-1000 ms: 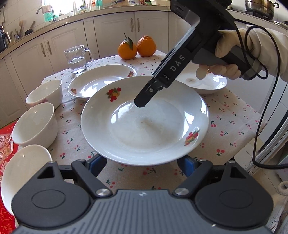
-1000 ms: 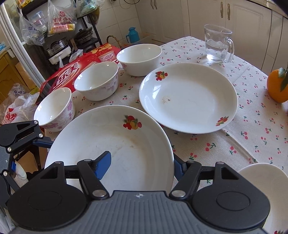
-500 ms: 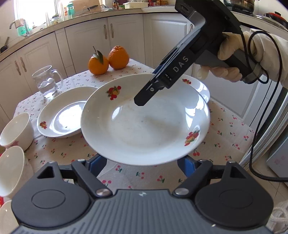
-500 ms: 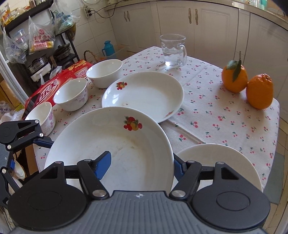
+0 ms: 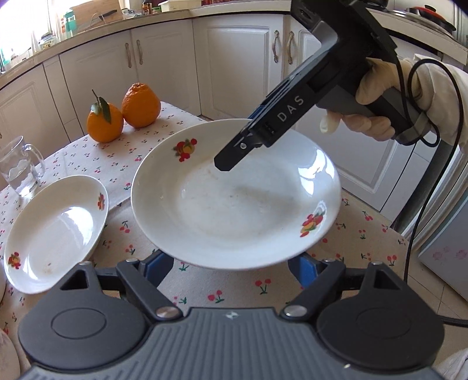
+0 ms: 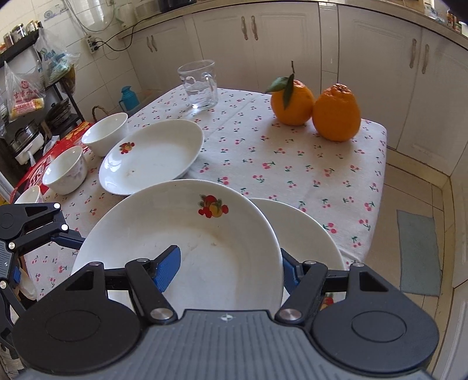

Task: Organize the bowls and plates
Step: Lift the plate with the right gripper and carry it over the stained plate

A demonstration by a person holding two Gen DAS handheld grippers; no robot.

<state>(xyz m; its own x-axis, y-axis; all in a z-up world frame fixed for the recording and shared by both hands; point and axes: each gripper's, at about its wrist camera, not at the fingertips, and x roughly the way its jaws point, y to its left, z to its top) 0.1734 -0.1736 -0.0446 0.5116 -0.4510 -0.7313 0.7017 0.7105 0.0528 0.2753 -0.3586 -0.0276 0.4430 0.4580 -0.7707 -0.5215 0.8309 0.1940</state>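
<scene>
Cream cabinet doors (image 6: pixel 292 43) are lining the walls under a pale countertop (image 5: pixel 175 17). Daylight is pouring in at the far left. A cherry-print tablecloth (image 6: pixel 292 163) is covering the bench, a green mat (image 6: pixel 418 251) is lying on the tiled floor (image 6: pixel 409 187), and a cluttered black shelf rack (image 6: pixel 32 96) is standing against white wall tiles.

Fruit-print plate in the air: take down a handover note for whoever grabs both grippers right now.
Right gripper: jaws shut on the white fruit-print plate, one inside the rim, one outside.
Left gripper: jaws under the opposite rim; grip hidden.
Held plate is off the cherry-print tablecloth, partly above a second white plate at the table edge. A third plate and white bowls sit apart.
Done: one plate lifted.
Left: probably stack the plates, then nest the bowls.
</scene>
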